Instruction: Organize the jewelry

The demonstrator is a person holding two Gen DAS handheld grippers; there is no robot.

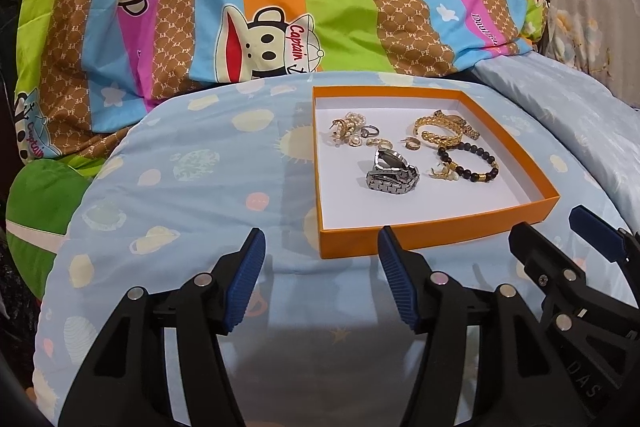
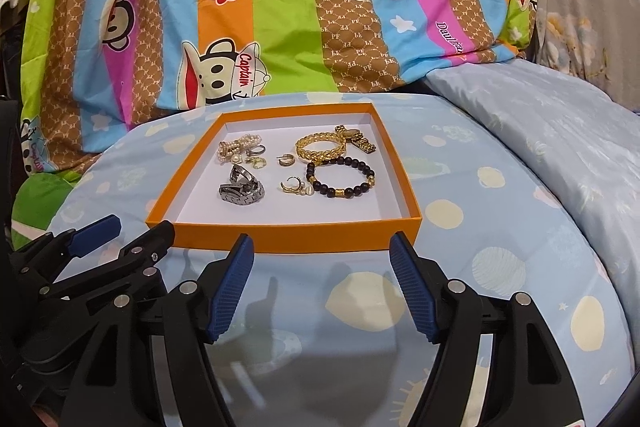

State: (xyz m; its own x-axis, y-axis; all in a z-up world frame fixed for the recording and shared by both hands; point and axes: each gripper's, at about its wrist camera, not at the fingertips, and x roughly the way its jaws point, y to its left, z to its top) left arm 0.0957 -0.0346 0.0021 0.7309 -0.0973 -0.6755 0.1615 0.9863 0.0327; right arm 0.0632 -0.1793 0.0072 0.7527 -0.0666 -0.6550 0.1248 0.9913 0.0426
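Evidently both tongs, the left tongs (image 1: 322,281) and the right tongs (image 2: 322,285), hang spread and empty just short of the orange tray (image 2: 280,237), side by side. All jewelry lies inside it, ahead: silver watch (image 2: 240,189), gold bangle (image 2: 320,149), bead bracelet (image 2: 340,179), pearl earrings (image 2: 236,149). That fits sorting underway or finished. Nothing blocks the reach; bright striped bedding (image 2: 280,7) stands beyond.

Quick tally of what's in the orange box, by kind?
In the orange box:
Watches: 2, silver watch and gold watch
Bracelets: 2, gold braided bracelet and black bead bracelet
Small rings and earrings: pearl cluster is too tangled to count exactly; about 6 pieces
Total: roughly 10
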